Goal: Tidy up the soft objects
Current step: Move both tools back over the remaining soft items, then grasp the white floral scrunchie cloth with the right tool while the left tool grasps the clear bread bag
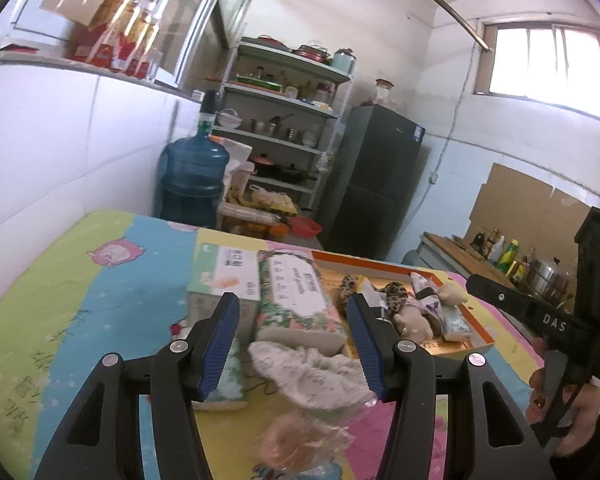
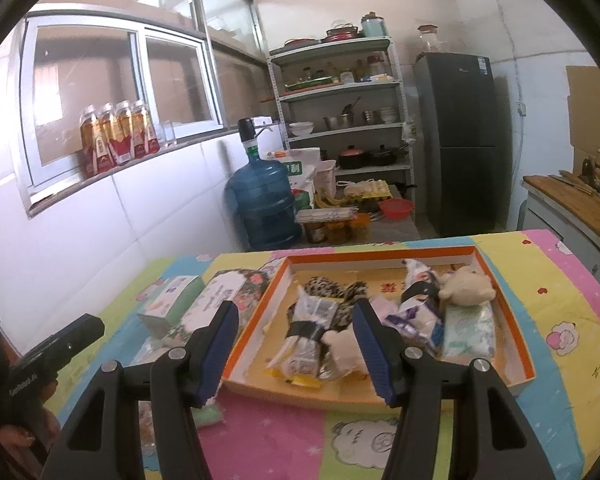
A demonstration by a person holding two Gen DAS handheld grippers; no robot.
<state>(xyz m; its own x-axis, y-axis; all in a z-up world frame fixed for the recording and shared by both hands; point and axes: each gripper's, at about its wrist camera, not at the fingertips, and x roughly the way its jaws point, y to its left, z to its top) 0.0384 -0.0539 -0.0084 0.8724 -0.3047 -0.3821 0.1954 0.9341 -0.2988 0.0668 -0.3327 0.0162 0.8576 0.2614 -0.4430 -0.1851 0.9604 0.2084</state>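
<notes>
Ahead of both my grippers the room closes in with a blue water jug (image 2: 262, 204), a metal shelf rack (image 2: 340, 108) loaded with pots and jars, and a dark fridge (image 2: 458, 140) to the right of it; orange drink bottles (image 2: 118, 138) stand on the window ledge off to my left. Under me is a table covered in a bright cartoon cloth (image 2: 268, 432). My left gripper (image 1: 294, 342) has its blue pads spread wide with nothing between them, and just past them lies a crumpled white cloth (image 1: 312, 372), touching the near end of a floral tissue pack (image 1: 298, 296). A white tissue box (image 1: 226, 280) sits just left of that pack, a green packet (image 1: 230, 376) is partly hidden behind my left pad, and a blurred clear-wrapped pinkish thing (image 1: 300, 440) lies nearest me. My right gripper (image 2: 296, 350) is likewise open and empty, hanging over the near edge of the orange-rimmed tray (image 2: 516, 344). In that tray, straight beyond my fingers, sits a plastic-wrapped bundle (image 2: 306, 336) with leopard-print fabric (image 2: 332, 292) behind it, a cream plush bear (image 2: 466, 286) toward the far right, and a pale tissue packet (image 2: 468, 330) just in front of the bear.
</notes>
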